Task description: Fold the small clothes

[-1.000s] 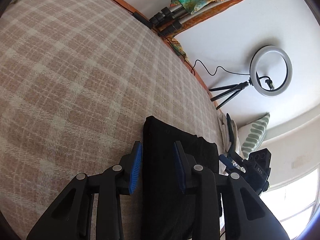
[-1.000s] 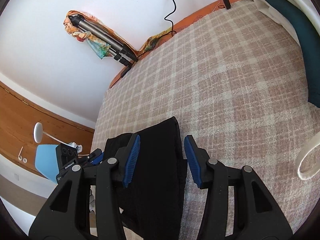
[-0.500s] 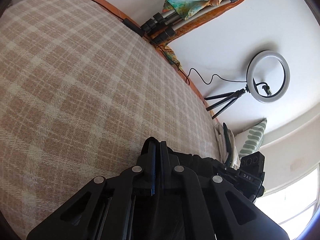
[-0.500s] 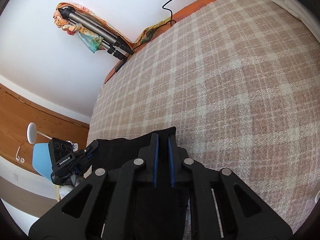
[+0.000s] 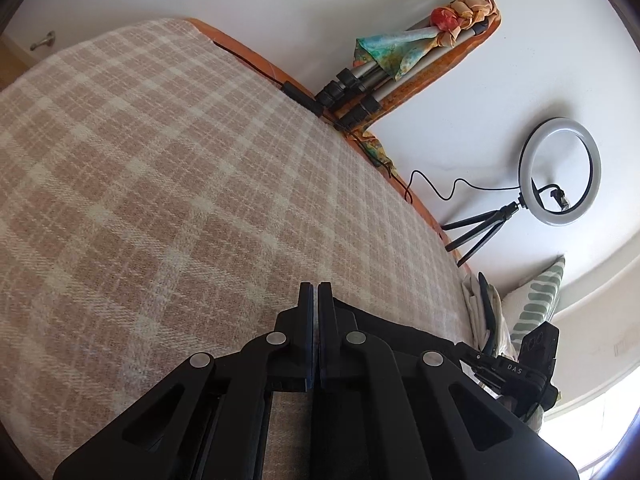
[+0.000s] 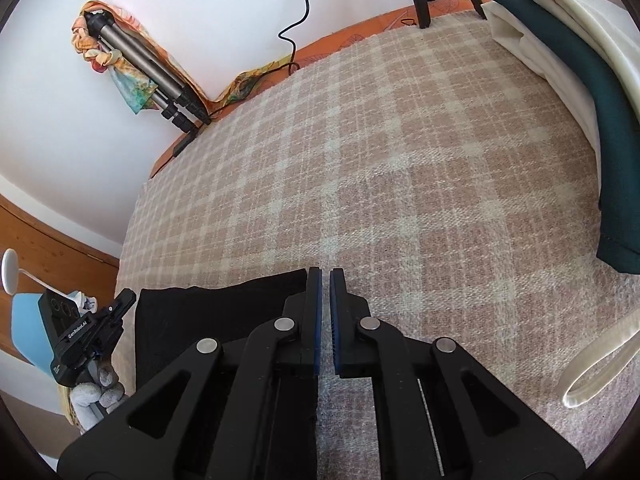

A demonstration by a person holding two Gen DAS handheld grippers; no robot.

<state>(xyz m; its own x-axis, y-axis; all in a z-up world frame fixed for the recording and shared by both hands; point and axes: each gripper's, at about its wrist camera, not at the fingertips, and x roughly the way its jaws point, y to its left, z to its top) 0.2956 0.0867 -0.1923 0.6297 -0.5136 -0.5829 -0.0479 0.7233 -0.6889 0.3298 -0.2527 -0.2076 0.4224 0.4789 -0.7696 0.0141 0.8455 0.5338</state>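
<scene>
A small black garment (image 5: 404,340) lies on the plaid bed cover (image 5: 168,184). In the left wrist view my left gripper (image 5: 315,292) is shut, its tips at the garment's left edge, and the cloth spreads to the right behind the fingers. In the right wrist view the same garment (image 6: 208,312) lies to the left of my right gripper (image 6: 325,280), which is shut at its right corner. Whether cloth sits between either pair of pads is hidden. Each gripper shows in the other's view, left (image 6: 86,332) and right (image 5: 516,364).
A folded tripod with colourful cloth (image 5: 384,76) and a ring light on a stand (image 5: 560,172) stand at the bed's far edge by the wall. Folded cream and dark green textiles (image 6: 592,92) and a cream strap (image 6: 600,360) lie at the right.
Both grippers closed from open onto the garment's two edges. The garment now lies lower and more spread sideways, and both cameras have tilted up over the bed.
</scene>
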